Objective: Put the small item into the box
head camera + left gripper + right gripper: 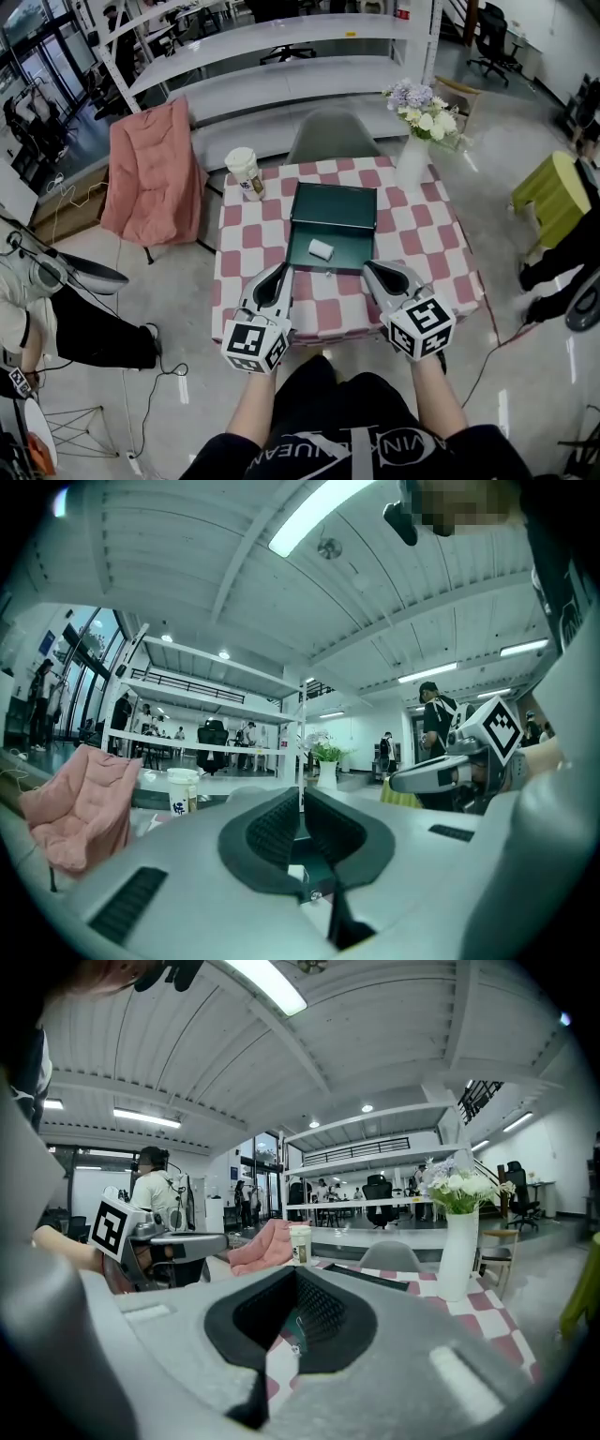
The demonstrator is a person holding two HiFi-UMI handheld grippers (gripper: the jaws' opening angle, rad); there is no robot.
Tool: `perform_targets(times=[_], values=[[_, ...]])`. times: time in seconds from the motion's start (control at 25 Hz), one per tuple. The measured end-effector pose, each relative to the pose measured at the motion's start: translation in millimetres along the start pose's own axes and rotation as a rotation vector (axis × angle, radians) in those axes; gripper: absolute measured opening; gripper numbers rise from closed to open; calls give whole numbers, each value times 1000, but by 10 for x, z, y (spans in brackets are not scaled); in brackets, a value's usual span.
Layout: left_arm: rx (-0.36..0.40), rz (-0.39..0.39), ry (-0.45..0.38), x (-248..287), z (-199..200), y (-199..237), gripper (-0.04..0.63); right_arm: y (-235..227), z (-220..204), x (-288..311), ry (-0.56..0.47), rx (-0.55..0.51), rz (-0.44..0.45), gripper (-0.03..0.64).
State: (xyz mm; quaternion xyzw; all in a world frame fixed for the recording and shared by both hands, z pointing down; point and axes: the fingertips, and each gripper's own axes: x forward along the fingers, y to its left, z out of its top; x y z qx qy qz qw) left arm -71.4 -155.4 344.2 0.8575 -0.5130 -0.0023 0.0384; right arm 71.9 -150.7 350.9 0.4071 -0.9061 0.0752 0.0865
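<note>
An open dark green box [334, 208] sits in the middle of the checkered table [441, 253], its lid raised at the back. A small white item [321, 248] lies inside on the box floor. My left gripper [280, 272] is just in front of the box's left front corner, jaws together and empty. My right gripper [369, 270] is by the right front corner, also shut with nothing in it. In the left gripper view the right gripper [441, 773] shows to the side. The right gripper view shows the left gripper [178, 1238].
A paper cup [245, 173] stands at the table's far left corner and a white vase of flowers [416, 141] at the far right. A grey chair [333, 136] is behind the table, a pink padded chair [150, 173] to the left, and a yellow-green stool [553, 192] to the right.
</note>
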Motion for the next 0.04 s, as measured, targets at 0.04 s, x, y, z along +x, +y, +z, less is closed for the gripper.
perform_targets(times=[0.04], values=[[0,2,0,-6,-3,-3,20,3,-1,3,0,-1,1,6]])
